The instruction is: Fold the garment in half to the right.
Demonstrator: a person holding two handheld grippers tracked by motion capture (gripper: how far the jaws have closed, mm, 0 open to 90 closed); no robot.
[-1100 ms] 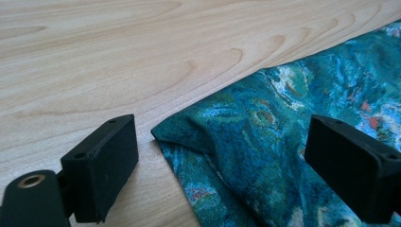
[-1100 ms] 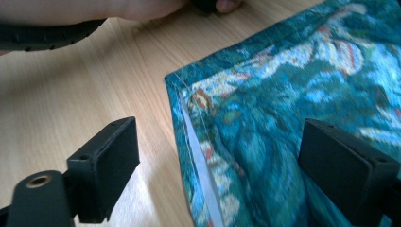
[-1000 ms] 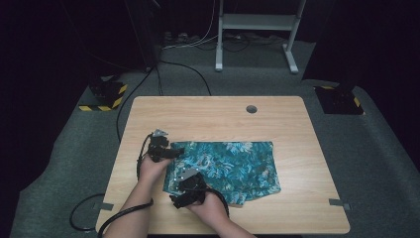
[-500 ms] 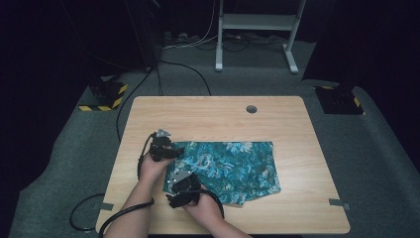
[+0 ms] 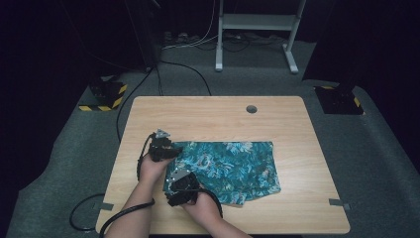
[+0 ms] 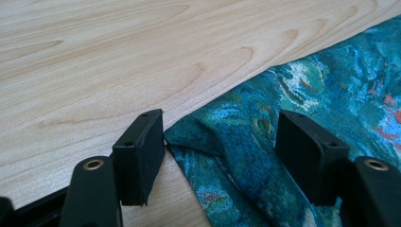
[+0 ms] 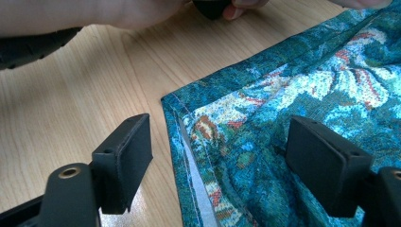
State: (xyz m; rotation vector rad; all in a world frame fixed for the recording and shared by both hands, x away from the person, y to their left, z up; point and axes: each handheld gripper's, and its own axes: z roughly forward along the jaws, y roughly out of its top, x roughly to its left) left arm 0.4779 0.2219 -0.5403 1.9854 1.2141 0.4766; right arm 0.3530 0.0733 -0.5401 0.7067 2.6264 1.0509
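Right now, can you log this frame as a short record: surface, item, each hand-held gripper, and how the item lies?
surface: wooden table with a round hole near its far edge
item: teal floral cloth, lying flat on the near half
left hand-held gripper: jaws have just been closing, astride the cloth's far left corner, pads not pressing yet
right hand-held gripper: jaws have just been closing, astride the near left corner, not pressing yet
cloth detail: hem and paler underside show at the near left corner
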